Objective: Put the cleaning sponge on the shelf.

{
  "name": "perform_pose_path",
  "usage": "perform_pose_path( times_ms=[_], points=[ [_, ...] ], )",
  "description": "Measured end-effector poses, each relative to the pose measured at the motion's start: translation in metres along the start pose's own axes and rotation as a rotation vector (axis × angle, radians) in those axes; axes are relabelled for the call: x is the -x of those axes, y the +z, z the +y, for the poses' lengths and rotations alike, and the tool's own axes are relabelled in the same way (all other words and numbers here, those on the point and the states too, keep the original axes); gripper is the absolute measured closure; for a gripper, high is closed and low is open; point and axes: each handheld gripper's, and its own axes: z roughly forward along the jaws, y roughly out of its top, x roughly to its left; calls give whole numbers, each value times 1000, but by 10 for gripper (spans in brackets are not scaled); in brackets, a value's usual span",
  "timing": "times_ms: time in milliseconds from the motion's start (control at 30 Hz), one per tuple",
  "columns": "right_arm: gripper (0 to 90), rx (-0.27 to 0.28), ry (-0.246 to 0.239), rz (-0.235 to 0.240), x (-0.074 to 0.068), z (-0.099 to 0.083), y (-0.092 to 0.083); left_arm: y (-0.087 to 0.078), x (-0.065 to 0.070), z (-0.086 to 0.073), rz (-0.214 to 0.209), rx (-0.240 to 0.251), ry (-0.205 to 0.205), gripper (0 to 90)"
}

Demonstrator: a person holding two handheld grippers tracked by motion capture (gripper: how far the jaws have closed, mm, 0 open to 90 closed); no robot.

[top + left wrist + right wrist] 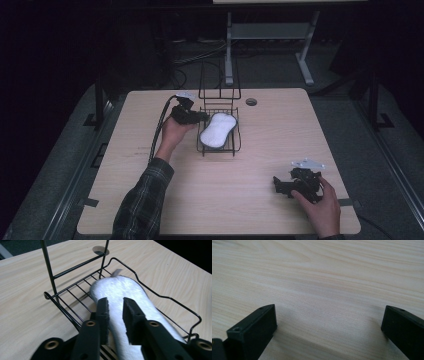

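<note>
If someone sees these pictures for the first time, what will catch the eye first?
The white sponge stands out most: it lies in the black wire rack near the far middle of the wooden table. The left gripper reaches in from the rack's left, its fingers close on either side of the sponge's near end. The right gripper rests open at the near right.

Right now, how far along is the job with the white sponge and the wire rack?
Done: the white sponge lies in the black wire rack. In hand: the left gripper is over it, jaws narrow with a gap; contact is unclear. The right gripper rests open on the table. Left: withdrawing the left gripper.
</note>
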Motion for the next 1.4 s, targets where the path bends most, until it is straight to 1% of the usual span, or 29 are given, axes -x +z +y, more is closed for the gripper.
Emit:
perform_pose_path(
  times_ms=[33, 67, 100, 133, 167, 233, 300, 367, 400, 467, 533, 667, 700, 733, 800, 867, 1000, 1033, 1133, 1233, 1400],
  points=[
    [0, 0, 0, 0, 0, 0, 0, 0, 0, 0, 0, 0, 0, 782],
    [0, 0, 0, 0, 0, 0, 0, -1, 0, -1, -9, 4, 0, 782],
    [0, 0, 0, 0, 0, 0, 0, -2, 1, -2, -14, 6, -1, 803],
    [0, 0, 0, 0, 0, 0, 0, -5, 2, -3, -25, 3, 8, 850],
    [0, 0, 0, 0, 0, 0, 0, -5, 2, -3, -25, 3, 8, 880],
    [0, 0, 0, 0, 0, 0, 0, -7, 4, -5, -39, -9, 10, 894],
    [0, 0, 0, 0, 0, 0, 0, -10, 9, -8, -51, -8, 21, 895],
    [0, 0, 0, 0, 0, 0, 0, -11, 11, -10, -53, -8, 24, 895],
    [0, 0, 0, 0, 0, 0, 0, -12, 16, -14, -65, -12, 27, 895],
    [0, 0, 0, 0, 0, 0, 0, -12, 22, -20, -70, -30, 48, 895],
    [0, 0, 0, 0, 0, 0, 0, -12, 24, -22, -73, -33, 53, 895],
    [0, 0, 0, 0, 0, 0, 0, -8, 31, -32, -72, -62, 74, 895],
    [0, 0, 0, 0, 0, 0, 0, -8, 31, -32, -72, -62, 74, 895],
    [0, 0, 0, 0, 0, 0, 0, -6, 33, -36, -75, -81, 81, 895],
    [0, 0, 0, 0, 0, 0, 0, -5, 34, -38, -77, -82, 80, 895],
    [0, 0, 0, 0, 0, 0, 0, -5, 36, -40, -89, -74, 79, 895],
    [0, 0, 0, 0, 0, 0, 0, -5, 40, -41, -96, -72, 82, 895],
    [0, 0, 0, 0, 0, 0, 0, -4, 41, -41, -99, -73, 88, 895],
    [0, 0, 0, 0, 0, 0, 0, -1, 46, -40, -108, -67, 85, 895],
    [0, 0, 0, 0, 0, 0, 0, 1, 47, -40, -117, -67, 89, 895],
    [0, 0, 0, 0, 0, 0, 0, 4, 50, -39, -119, -63, 93, 895]
  ],
)
